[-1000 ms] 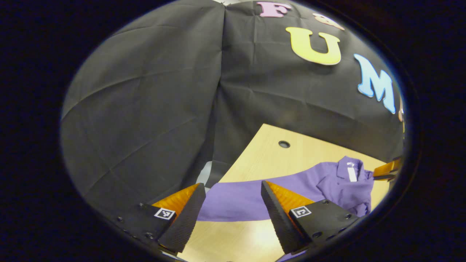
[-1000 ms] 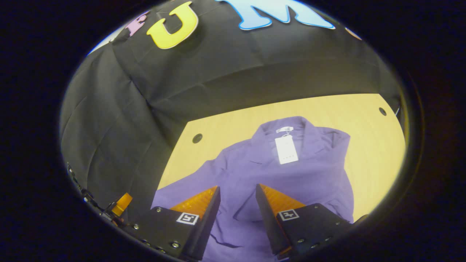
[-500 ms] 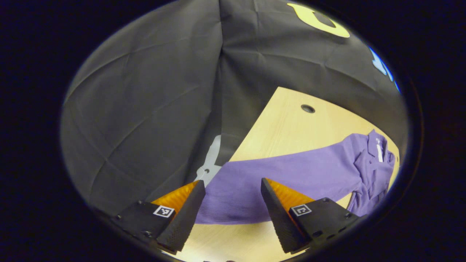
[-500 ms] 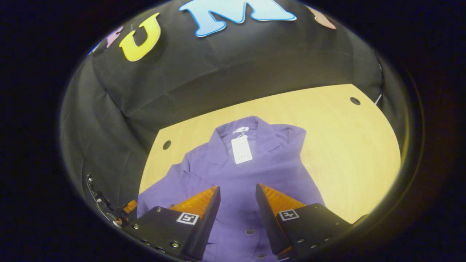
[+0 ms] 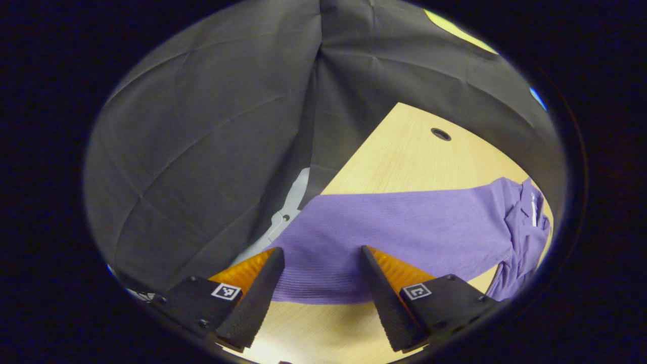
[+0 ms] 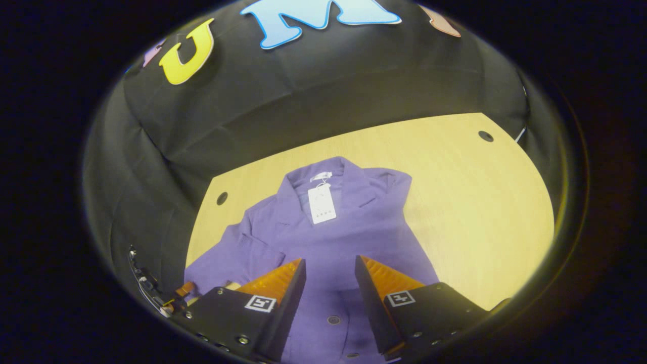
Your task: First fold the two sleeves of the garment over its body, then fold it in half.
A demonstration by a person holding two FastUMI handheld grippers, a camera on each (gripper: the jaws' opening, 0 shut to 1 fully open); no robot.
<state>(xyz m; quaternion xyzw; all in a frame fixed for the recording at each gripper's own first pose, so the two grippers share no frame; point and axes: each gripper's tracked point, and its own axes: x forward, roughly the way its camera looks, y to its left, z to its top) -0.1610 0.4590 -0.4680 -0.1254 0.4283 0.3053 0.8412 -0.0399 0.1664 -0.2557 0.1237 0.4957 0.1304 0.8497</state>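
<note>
A purple garment (image 6: 349, 237) lies flat on the wooden table (image 6: 470, 202), collar at the far end with a white tag (image 6: 321, 202). Its right edge runs straight. One long sleeve (image 5: 404, 222) stretches out to the table's left edge. My left gripper (image 5: 321, 253) stands open low over the sleeve's cuff end (image 5: 318, 280), one finger on each side of it; whether they touch the cloth is unclear. My right gripper (image 6: 329, 261) hangs open above the body's buttoned front (image 6: 332, 319). The left gripper (image 6: 177, 296) also peeks in at the lower left of the right gripper view.
The table has round cable holes (image 5: 441, 134) (image 6: 221, 197) (image 6: 485, 136) near its far corners. A grey metal bracket (image 5: 288, 215) sits just past the table's left edge. Bare wood (image 6: 480, 227) lies to the right of the garment.
My left gripper has come down and forward over the sleeve, whose cuff now lies between its fingers. The right gripper has drawn back along the body. Both stay open.
</note>
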